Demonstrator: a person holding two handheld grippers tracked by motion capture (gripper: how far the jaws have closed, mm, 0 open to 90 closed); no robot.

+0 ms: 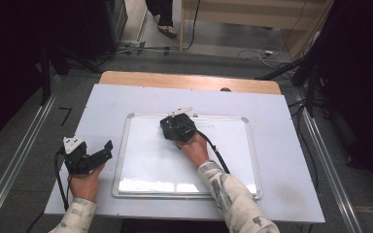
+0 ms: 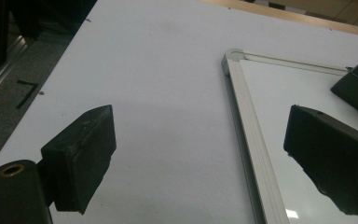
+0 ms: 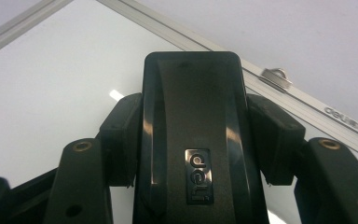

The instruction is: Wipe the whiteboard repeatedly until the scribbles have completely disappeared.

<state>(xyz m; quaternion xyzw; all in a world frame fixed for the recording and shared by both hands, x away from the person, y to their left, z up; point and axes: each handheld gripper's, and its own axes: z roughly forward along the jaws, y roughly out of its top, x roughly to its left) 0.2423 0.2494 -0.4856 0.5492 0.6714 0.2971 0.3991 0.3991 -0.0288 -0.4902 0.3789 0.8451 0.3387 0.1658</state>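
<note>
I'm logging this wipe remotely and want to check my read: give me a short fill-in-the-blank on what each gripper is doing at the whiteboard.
1. The right gripper is shut on a black ____.
2. The left gripper has its jaws ____ with nothing between them.
3. The right gripper is over the ____, near its far edge.
4. The left gripper sits beside the whiteboard's ____ edge in the high view.

Missing words: eraser; open; whiteboard; left

The whiteboard [image 1: 145, 165] is mostly bare glossy surface, open to pass over except near its far edge, where the right gripper [image 1: 177, 127] and the black eraser [image 3: 193, 135] it clamps sit. Its raised metal frame [image 2: 247, 135] forms a low ridge beside the left gripper [image 1: 99, 154]. The worktop [image 1: 281, 160] around the board lies open on every side.
</note>
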